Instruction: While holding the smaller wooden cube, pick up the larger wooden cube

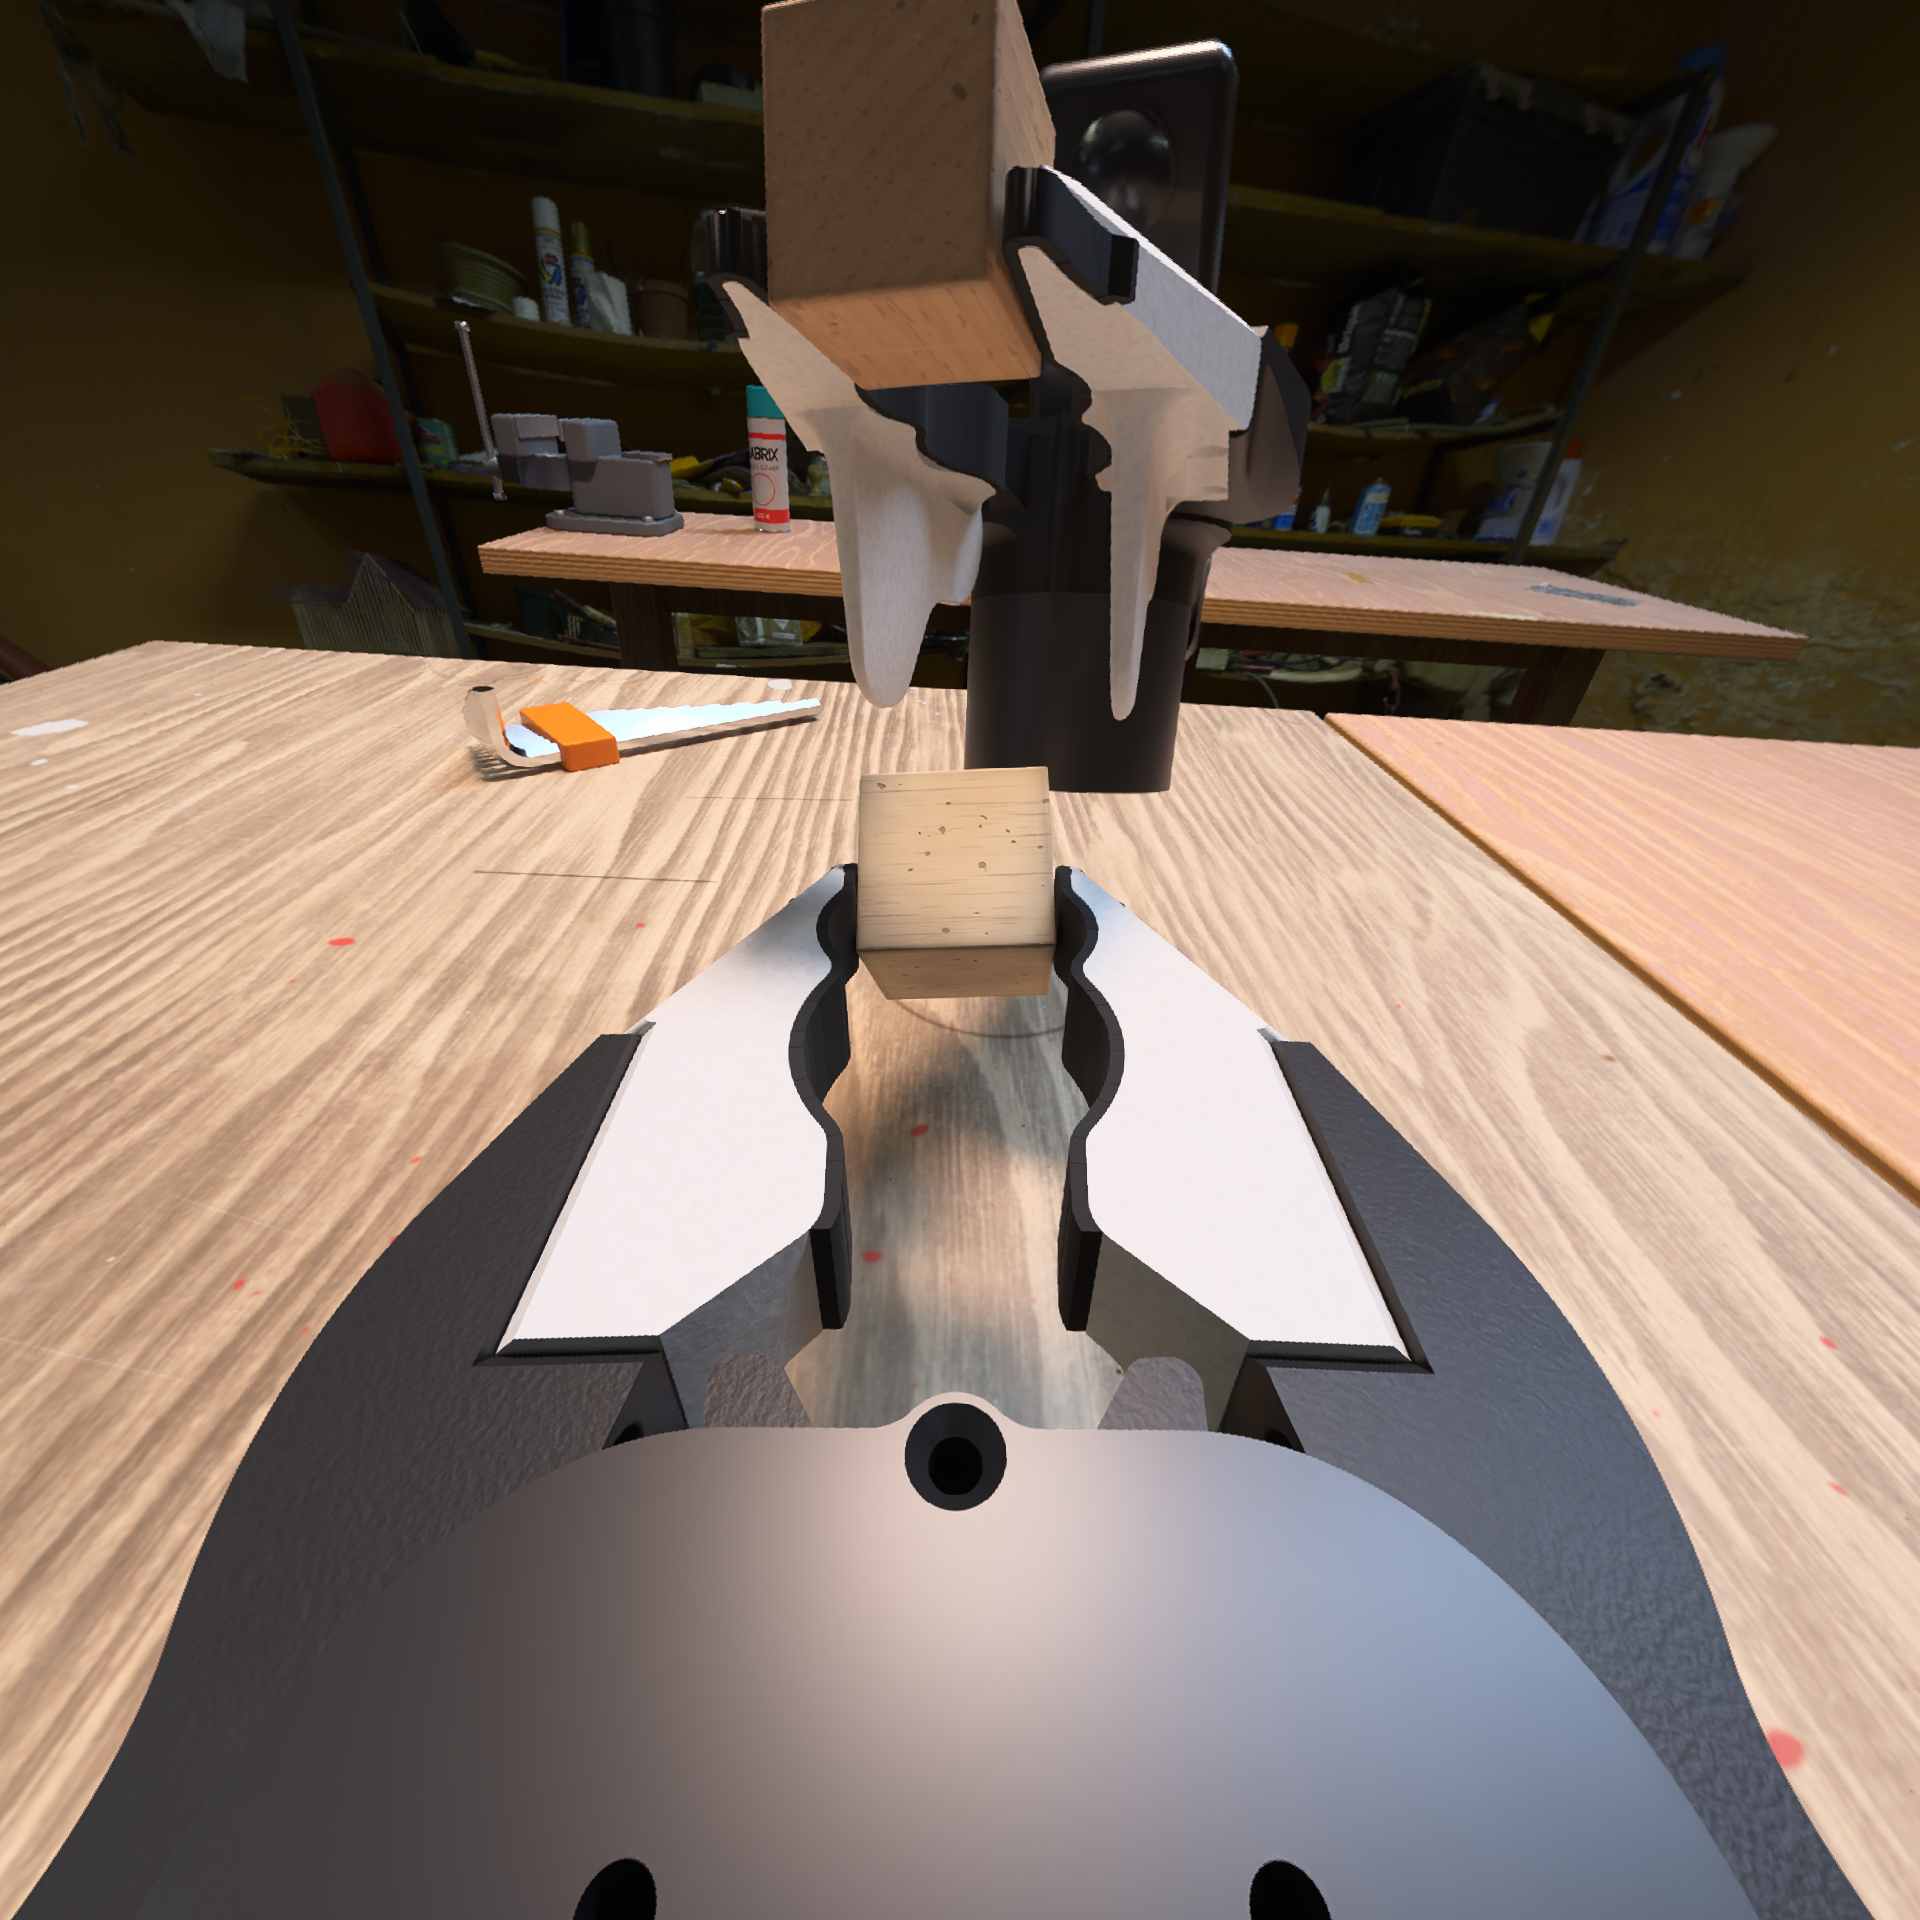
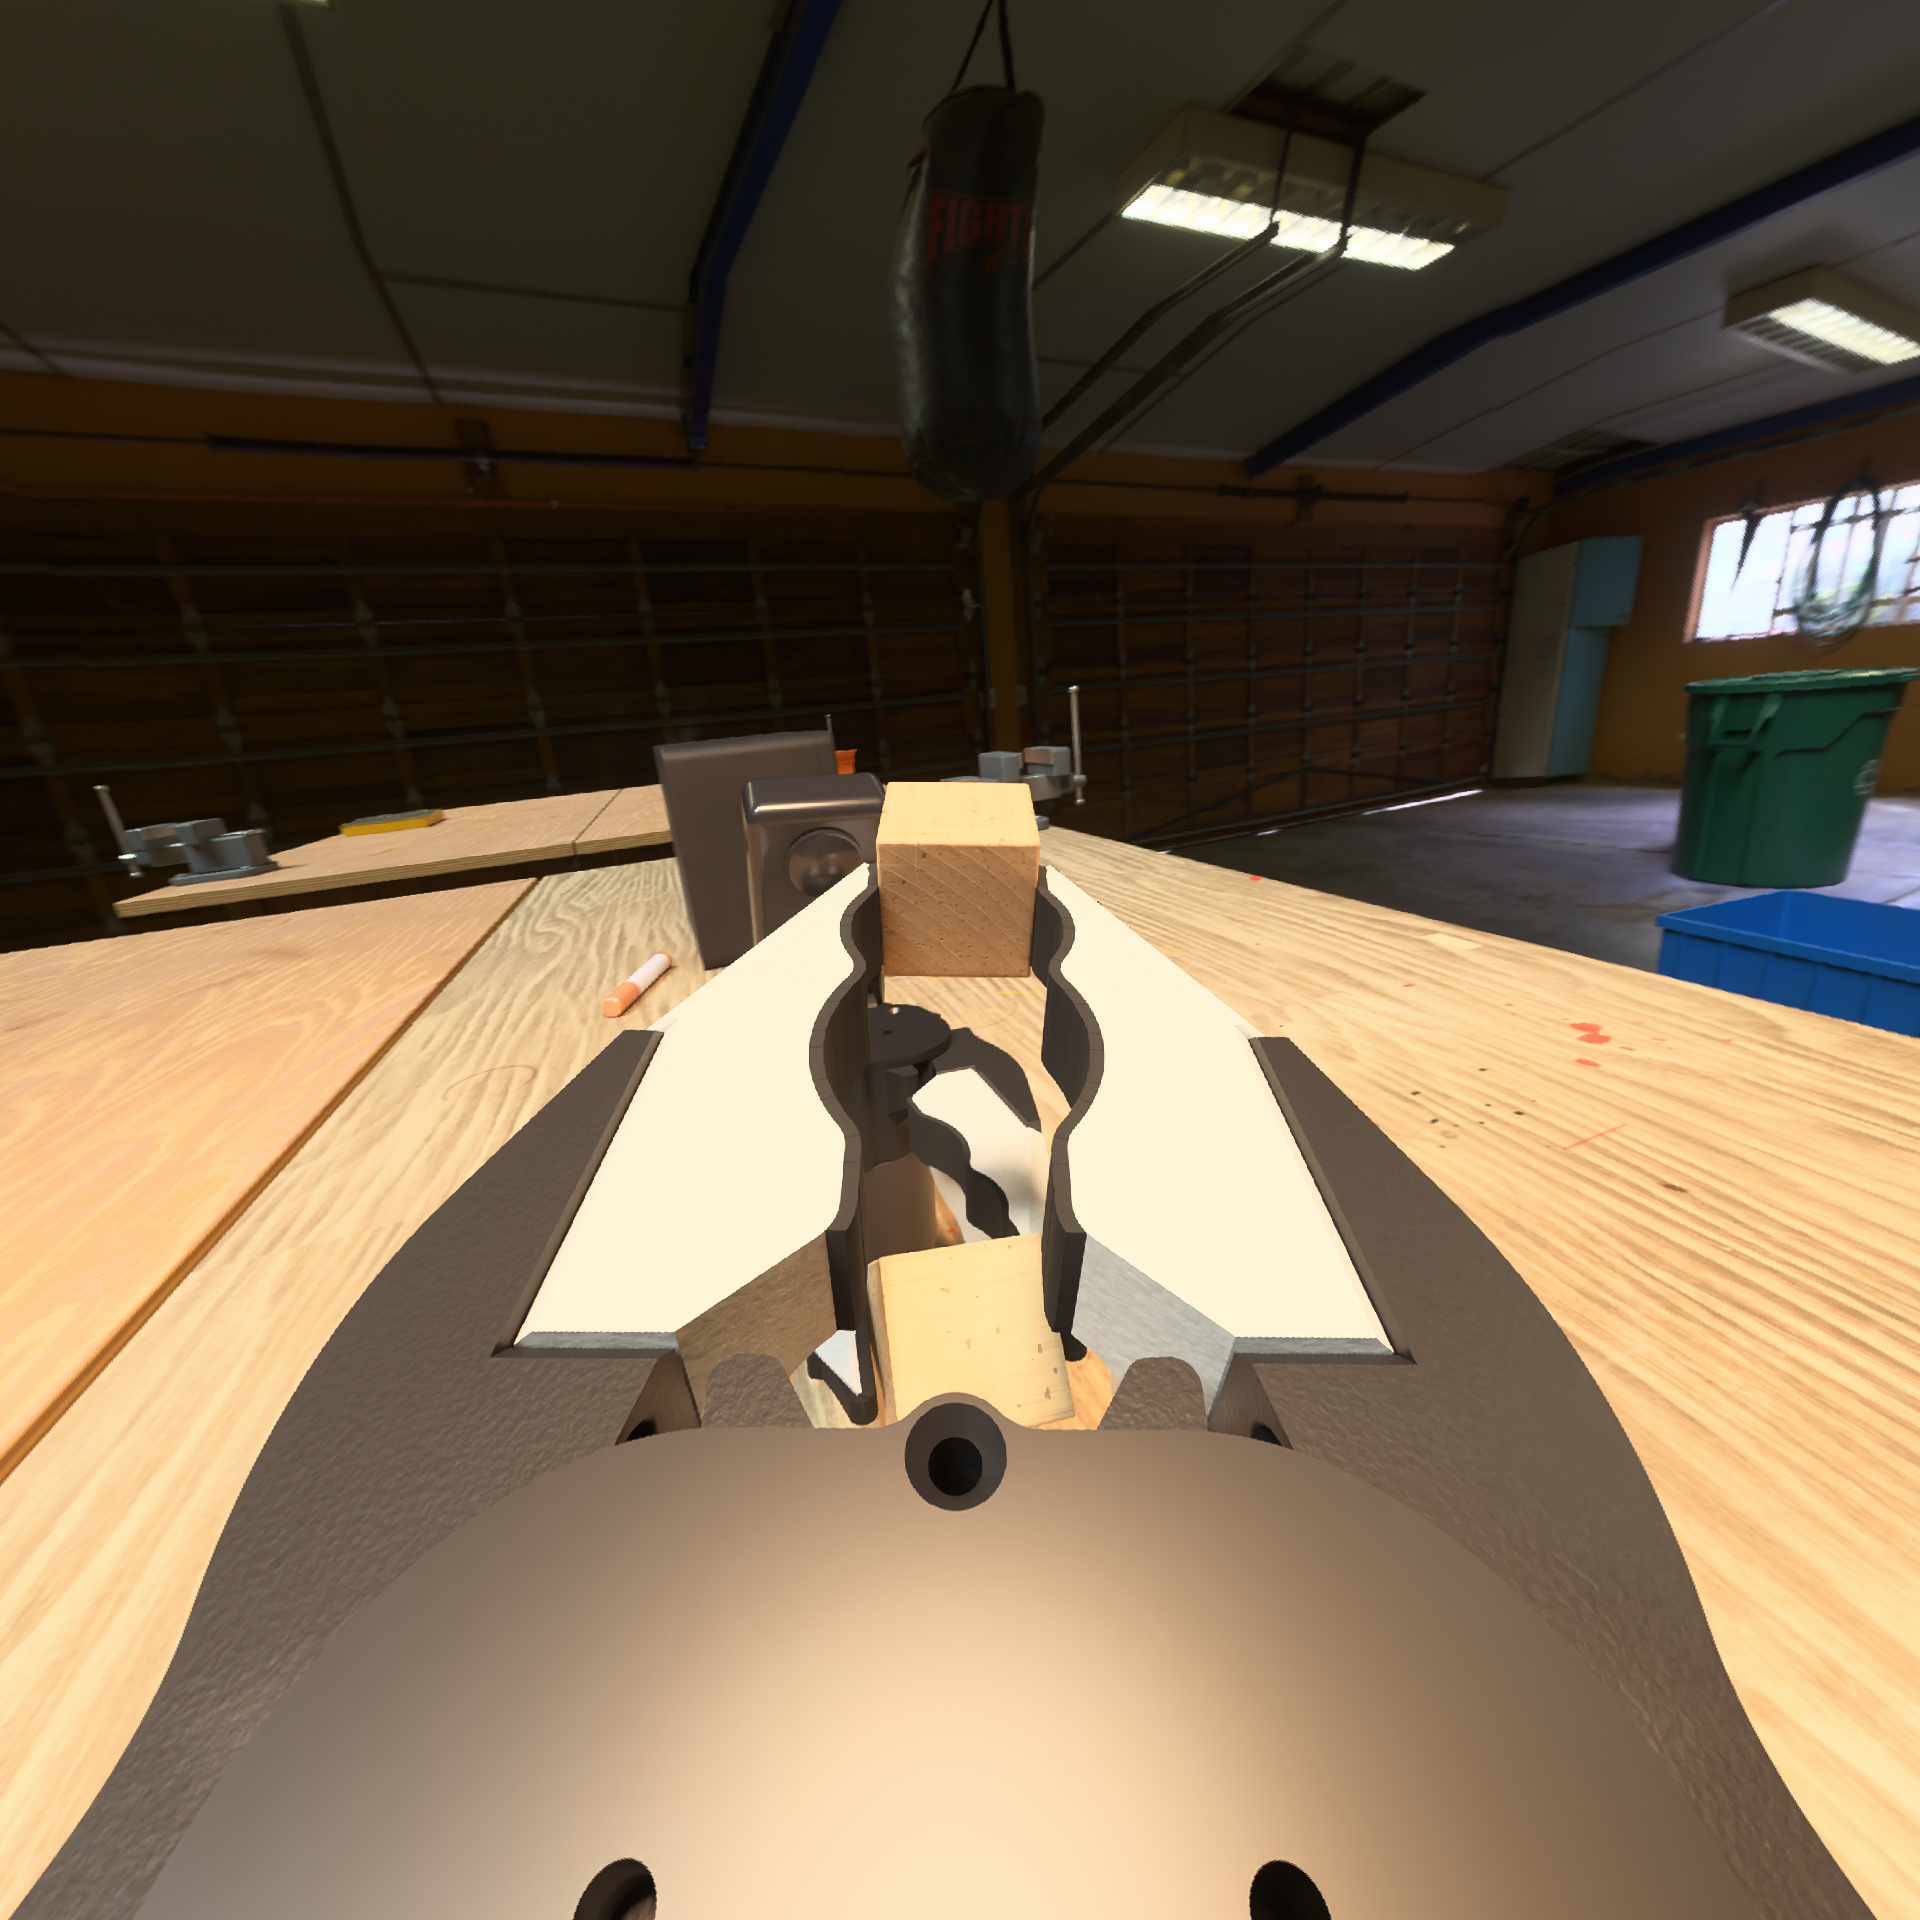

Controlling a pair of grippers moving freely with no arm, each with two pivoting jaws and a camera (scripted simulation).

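Handsaw [image 1: 634,729]: upper left of the left wrist view, flat on the workbench [image 1: 312,1039], well apart from both cubes.
Left gripper [image 1: 954,920]: centre of its own view, fingers clamped on the smaller wooden cube [image 1: 954,862], which is lifted just clear of the bench with its shadow beneath.
Right gripper [image 1: 904,291]: upper centre of that view, above the left one, clamped on the larger wooden cube [image 1: 894,187], high off the bench.
Marker [image 2: 636,984]: centre left of the right wrist view, lying on the bench.
Bench seam [image 1: 1621,935]: right side of the left wrist view, a second board [image 1: 1714,831] adjoining, its surface bare.
Blue bin [image 2: 1797,961]: right edge of the right wrist view, beyond the bench edge.
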